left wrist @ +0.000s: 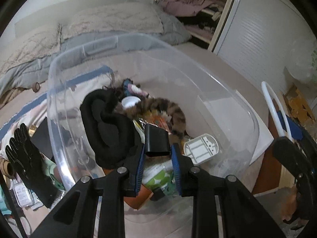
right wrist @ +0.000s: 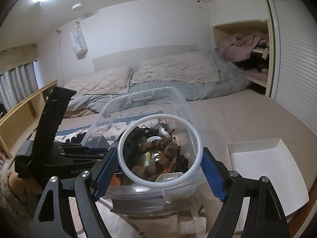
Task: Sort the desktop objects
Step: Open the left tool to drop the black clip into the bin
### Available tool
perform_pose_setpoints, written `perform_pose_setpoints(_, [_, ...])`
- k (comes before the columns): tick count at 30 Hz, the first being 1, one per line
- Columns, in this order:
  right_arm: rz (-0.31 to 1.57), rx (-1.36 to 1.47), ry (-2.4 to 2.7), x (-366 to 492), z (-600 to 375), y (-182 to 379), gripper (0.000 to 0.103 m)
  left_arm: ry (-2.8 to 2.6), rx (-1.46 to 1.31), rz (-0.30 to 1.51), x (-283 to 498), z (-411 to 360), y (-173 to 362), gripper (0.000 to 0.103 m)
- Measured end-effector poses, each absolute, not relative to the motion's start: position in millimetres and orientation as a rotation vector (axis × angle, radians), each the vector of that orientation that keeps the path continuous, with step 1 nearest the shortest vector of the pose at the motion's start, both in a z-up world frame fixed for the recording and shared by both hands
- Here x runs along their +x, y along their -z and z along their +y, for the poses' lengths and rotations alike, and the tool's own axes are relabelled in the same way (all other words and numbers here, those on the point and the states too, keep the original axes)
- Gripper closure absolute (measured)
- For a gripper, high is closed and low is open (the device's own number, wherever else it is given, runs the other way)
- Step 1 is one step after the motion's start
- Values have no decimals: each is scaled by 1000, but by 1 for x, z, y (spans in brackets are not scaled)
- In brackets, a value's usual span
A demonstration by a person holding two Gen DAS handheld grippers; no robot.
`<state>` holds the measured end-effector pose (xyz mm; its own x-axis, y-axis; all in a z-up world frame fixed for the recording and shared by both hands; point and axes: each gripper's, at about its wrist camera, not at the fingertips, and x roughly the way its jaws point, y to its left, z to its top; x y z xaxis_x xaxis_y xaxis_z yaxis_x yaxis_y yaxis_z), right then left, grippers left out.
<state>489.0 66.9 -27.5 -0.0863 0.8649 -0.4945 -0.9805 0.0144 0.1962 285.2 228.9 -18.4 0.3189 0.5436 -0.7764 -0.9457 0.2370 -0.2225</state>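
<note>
A clear plastic bin [left wrist: 233, 99] on the bed holds a black cloth [left wrist: 109, 127], a striped furry tail [left wrist: 160, 107], a small white cup [left wrist: 129, 101] and a white plastic holder [left wrist: 201, 147]. My left gripper [left wrist: 157, 154] is over the bin, shut on a small black box [left wrist: 156, 140]. My right gripper [right wrist: 159, 158] is shut on a white ring [right wrist: 160, 150], held by its two sides in front of the bin [right wrist: 178, 99]. The ring also shows in the left wrist view [left wrist: 275, 109].
A black glove [left wrist: 25, 158] and other small items lie left of the bin. A white tray [right wrist: 263, 170] sits on the bed to the right. Pillows and a quilt [right wrist: 178, 73] lie behind. A wardrobe [right wrist: 293, 49] stands at right, a wooden shelf [right wrist: 23, 107] at left.
</note>
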Motion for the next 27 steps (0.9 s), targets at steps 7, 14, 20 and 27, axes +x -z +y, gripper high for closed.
perform_pose_setpoints(7, [586,-261,-1556,490,70,32,21,-1108,-800,680,288,231,20,77])
perform_pose_setpoints(14, [592,-254,-1554,492,72,31,21,-1147,-713,663,292,218,9,26])
perform_pose_setpoints(20, [594,-254,-1552,491,71,29,21,-1167,-662,653,291,206,1,26])
perform_pose_setpoints(27, [603,-270,-1567,487,75,24,21,-1211,-596,594,277,187,-4,26])
